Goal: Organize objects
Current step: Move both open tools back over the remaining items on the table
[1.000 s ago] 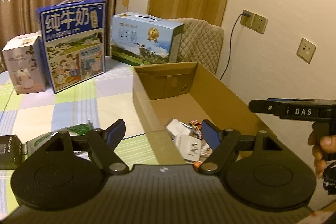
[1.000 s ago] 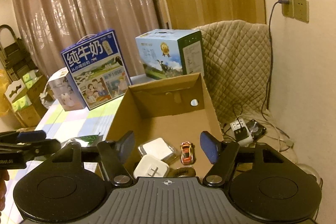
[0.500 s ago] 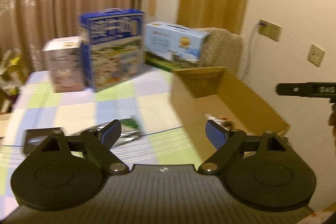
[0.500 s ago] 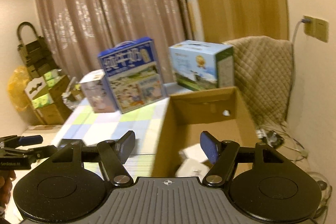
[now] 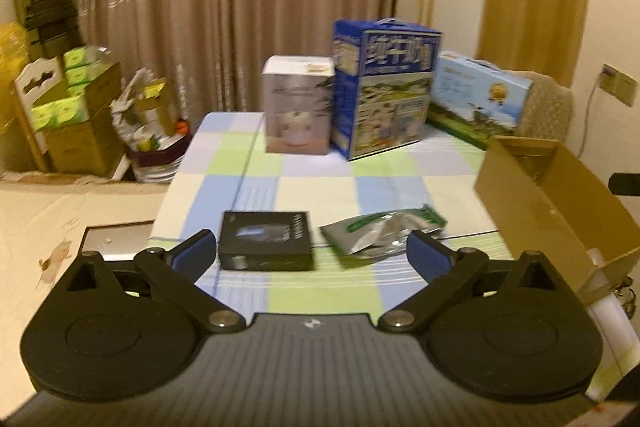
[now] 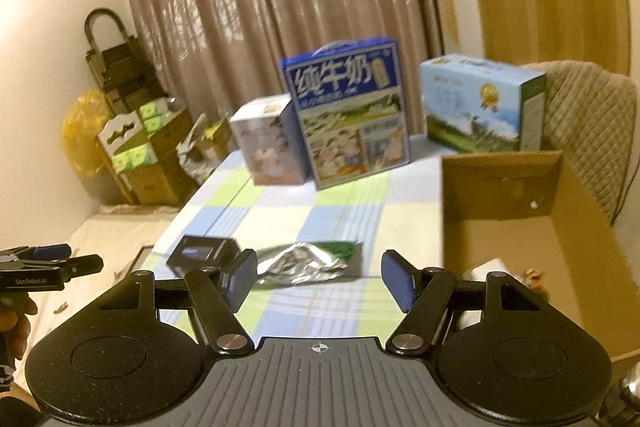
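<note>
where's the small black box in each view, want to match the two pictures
Left wrist view: the small black box lies low and left of centre on the checked tablecloth, left of the silver pouch.
Right wrist view: it lies lower left, partly behind the near finger, again left of the pouch.
Shared landmark: the tall blue milk carton at the back.

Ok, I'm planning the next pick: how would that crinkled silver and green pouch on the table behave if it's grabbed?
The foil pouch looks creased and flattened, so it is probably floppy and light, and it would likely sag from a pinch at one edge. Its shiny film may be slippery. It lies flat on the checked tablecloth, so getting a finger under it could be awkward.
</note>
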The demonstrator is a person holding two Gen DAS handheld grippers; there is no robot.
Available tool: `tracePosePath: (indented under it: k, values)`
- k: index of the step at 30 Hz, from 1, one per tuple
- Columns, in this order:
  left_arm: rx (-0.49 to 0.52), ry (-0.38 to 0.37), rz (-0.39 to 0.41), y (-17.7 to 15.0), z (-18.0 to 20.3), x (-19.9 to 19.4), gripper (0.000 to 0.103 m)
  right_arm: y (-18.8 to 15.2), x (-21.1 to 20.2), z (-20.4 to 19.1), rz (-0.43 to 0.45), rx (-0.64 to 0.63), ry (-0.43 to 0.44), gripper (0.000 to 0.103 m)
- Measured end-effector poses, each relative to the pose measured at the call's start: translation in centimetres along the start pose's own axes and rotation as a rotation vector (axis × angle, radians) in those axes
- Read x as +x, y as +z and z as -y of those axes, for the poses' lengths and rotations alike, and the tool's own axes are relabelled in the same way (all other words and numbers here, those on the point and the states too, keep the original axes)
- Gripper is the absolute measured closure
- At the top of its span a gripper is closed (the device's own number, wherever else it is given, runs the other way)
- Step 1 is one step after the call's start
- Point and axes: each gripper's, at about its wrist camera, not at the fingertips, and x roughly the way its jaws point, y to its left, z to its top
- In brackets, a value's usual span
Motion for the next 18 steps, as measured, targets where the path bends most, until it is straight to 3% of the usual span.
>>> tracePosePath:
  k: [10,18]
  values:
    - [-0.033,0.012,-0.069,-3.2,-2.8,3.2,0.002,-2.6,5.6,-2.2,-0.119,-0.08,0.023,0.037]
    - [0.06,0.009,-0.13,-3.9,-3.0,6.0,0.002,-3.2,9.2,-3.0,-0.201,-0.202,0.027,0.037]
